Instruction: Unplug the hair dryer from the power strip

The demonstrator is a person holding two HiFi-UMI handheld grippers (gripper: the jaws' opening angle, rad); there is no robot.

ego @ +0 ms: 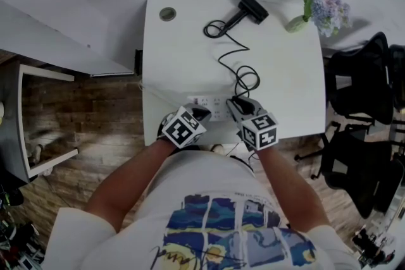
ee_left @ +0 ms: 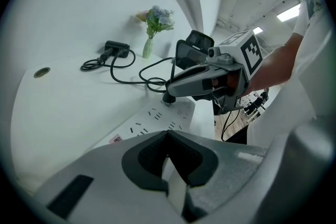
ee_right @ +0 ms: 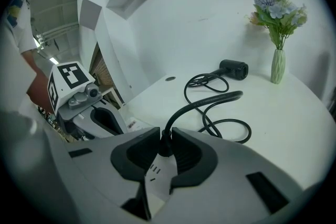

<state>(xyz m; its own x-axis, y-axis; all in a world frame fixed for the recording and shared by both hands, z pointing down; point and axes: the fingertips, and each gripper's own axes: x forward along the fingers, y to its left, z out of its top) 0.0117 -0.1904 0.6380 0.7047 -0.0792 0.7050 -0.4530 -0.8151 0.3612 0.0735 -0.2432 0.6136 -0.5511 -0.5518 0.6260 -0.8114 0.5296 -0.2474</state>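
A white power strip (ego: 214, 108) lies near the front edge of the white table (ego: 285, 92). A black plug (ee_right: 165, 145) stands in it. Its cord (ego: 237, 54) loops back to the black hair dryer (ego: 253, 9) at the far side. My right gripper (ee_right: 165, 139) is shut on the plug, one pad on each side. In the left gripper view the right gripper (ee_left: 169, 93) sits over the plug (ee_left: 169, 98). My left gripper (ee_left: 167, 136) has its tips together over the strip's near end (ee_left: 157, 115); I cannot tell whether it presses on the strip.
A vase of flowers (ego: 319, 6) stands at the table's far right corner, and a round cable hole (ego: 168, 13) at the far left. Black chairs (ego: 361, 82) crowd the right side. A grey shelf unit (ego: 25, 117) stands on the wood floor to the left.
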